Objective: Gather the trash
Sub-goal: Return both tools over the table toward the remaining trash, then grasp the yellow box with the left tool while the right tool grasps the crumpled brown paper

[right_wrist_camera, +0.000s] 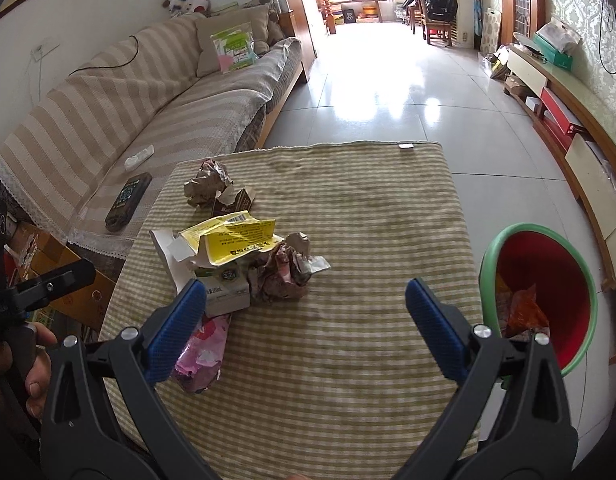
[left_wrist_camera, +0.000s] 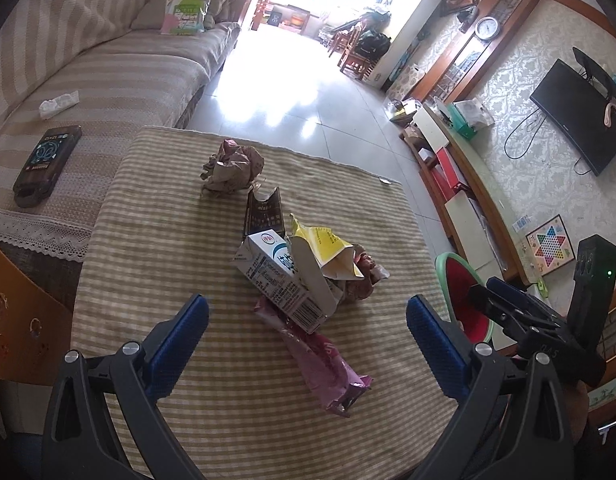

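A pile of trash lies on the striped table cloth [left_wrist_camera: 180, 240]: a white milk carton [left_wrist_camera: 278, 280], a torn yellow box [left_wrist_camera: 327, 248], a pink wrapper [left_wrist_camera: 323, 364], a dark carton [left_wrist_camera: 264, 210], a crumpled brown paper ball [left_wrist_camera: 232, 168] and a crumpled reddish wad [right_wrist_camera: 284, 276]. My left gripper [left_wrist_camera: 308, 322] is open and empty, just above the pink wrapper and milk carton. My right gripper [right_wrist_camera: 306, 306] is open and empty, right of the pile. The red bin with a green rim [right_wrist_camera: 547, 284] stands off the table's right edge with trash inside.
A striped sofa [right_wrist_camera: 128, 108] runs along the left with a remote [left_wrist_camera: 46, 164], a tissue [left_wrist_camera: 58, 102] and a bag. A low TV cabinet [right_wrist_camera: 579, 128] lines the right wall. A cardboard box [left_wrist_camera: 16, 312] stands at the left of the table.
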`<state>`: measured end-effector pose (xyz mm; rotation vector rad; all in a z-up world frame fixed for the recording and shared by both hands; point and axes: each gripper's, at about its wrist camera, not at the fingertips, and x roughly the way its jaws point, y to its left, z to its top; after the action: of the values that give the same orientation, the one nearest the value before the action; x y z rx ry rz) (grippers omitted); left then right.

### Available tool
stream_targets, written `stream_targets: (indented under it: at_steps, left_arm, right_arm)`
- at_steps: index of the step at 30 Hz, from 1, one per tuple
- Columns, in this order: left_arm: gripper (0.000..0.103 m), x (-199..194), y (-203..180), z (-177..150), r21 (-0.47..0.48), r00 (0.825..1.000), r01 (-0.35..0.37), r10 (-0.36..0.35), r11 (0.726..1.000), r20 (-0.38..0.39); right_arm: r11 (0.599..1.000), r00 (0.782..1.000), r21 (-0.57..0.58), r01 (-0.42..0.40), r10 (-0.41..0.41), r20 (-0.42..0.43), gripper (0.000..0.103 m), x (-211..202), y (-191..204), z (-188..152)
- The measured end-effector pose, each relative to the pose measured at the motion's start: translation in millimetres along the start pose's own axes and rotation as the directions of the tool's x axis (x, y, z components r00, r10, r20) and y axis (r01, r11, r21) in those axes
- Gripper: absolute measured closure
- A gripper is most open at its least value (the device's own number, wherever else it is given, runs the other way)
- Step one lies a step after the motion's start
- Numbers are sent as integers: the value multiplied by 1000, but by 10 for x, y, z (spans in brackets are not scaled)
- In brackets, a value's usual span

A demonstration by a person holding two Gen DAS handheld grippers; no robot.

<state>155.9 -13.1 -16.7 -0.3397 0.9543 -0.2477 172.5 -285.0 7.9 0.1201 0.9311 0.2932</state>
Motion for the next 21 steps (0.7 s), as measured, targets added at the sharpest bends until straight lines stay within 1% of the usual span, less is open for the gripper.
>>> stream_targets:
  at_steps: [3, 5, 7, 10, 14, 17, 21]
  left_arm:
    - [8, 109, -28, 34, 14, 1000, 17, -17, 1000, -24]
    - [8, 197, -34, 68, 5, 999, 32, -32, 999, -37]
    - [8, 316, -36, 105, -4, 998, 30, -31, 1000, -53]
    - [8, 502, -41, 139, -40, 996, 27, -30, 999, -79]
    - [9, 742, -42, 213, -91, 993, 54, -63, 994, -102]
    - [9, 901, -91, 277, -88, 992, 39, -49, 995, -119]
    - [9, 1089, -190, 337, -48, 989, 4, -11, 999, -148]
  right_arm:
    - [1000, 1000, 1, -4, 4, -16, 5, 90, 14, -26]
    - [1000, 1000, 6, -6, 6, -26, 5, 145, -2, -46]
    - [1000, 999, 16, -7, 8, -35, 5, 186, -35, -69]
    - [999, 999, 32, -3, 5, -42, 5, 241, -92, -81]
    - [999, 999, 53, 0, 3, -54, 5, 321, -188, -95]
    - [998, 998, 69, 1, 3, -63, 5, 382, -266, -102]
    - [996, 998, 87, 2, 4, -68, 5, 449, -357, -96]
